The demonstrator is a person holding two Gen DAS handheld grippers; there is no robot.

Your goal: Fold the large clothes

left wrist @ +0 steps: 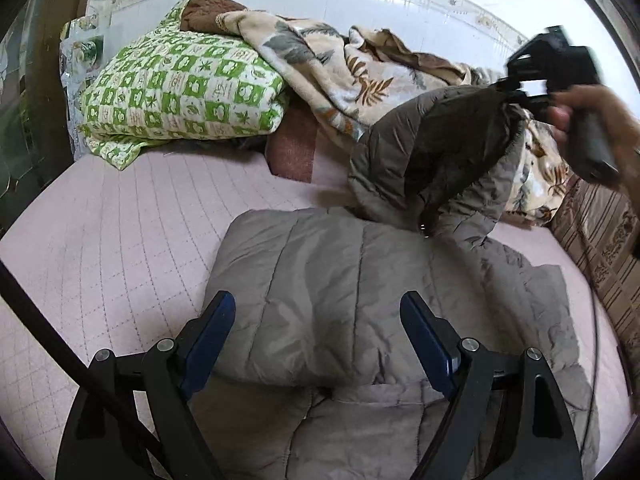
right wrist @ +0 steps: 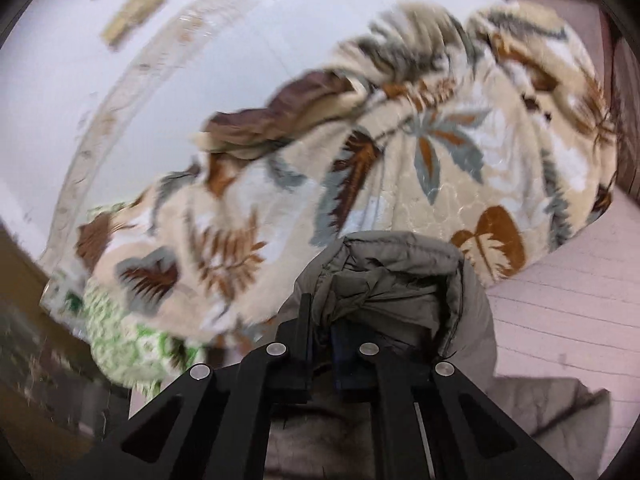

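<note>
A grey-brown padded jacket [left wrist: 320,288] lies partly folded on the pink quilted bed sheet [left wrist: 120,216]. My left gripper [left wrist: 318,332] hovers low over the folded part, its blue-padded jaws wide apart with only flat fabric beneath them. At the upper right a hand holds my right gripper [left wrist: 516,92], which lifts one end of the jacket off the bed. The right wrist view shows that gripper [right wrist: 320,340] shut on a bunched fold of the jacket [right wrist: 400,280], which drapes over the fingers.
A green-and-white checked pillow [left wrist: 184,88] lies at the back left. A cream leaf-print blanket [left wrist: 320,60] [right wrist: 360,168] is heaped along the white wall. A striped brown cushion [left wrist: 600,232] borders the bed's right side. A dark strap [left wrist: 52,332] crosses the lower left.
</note>
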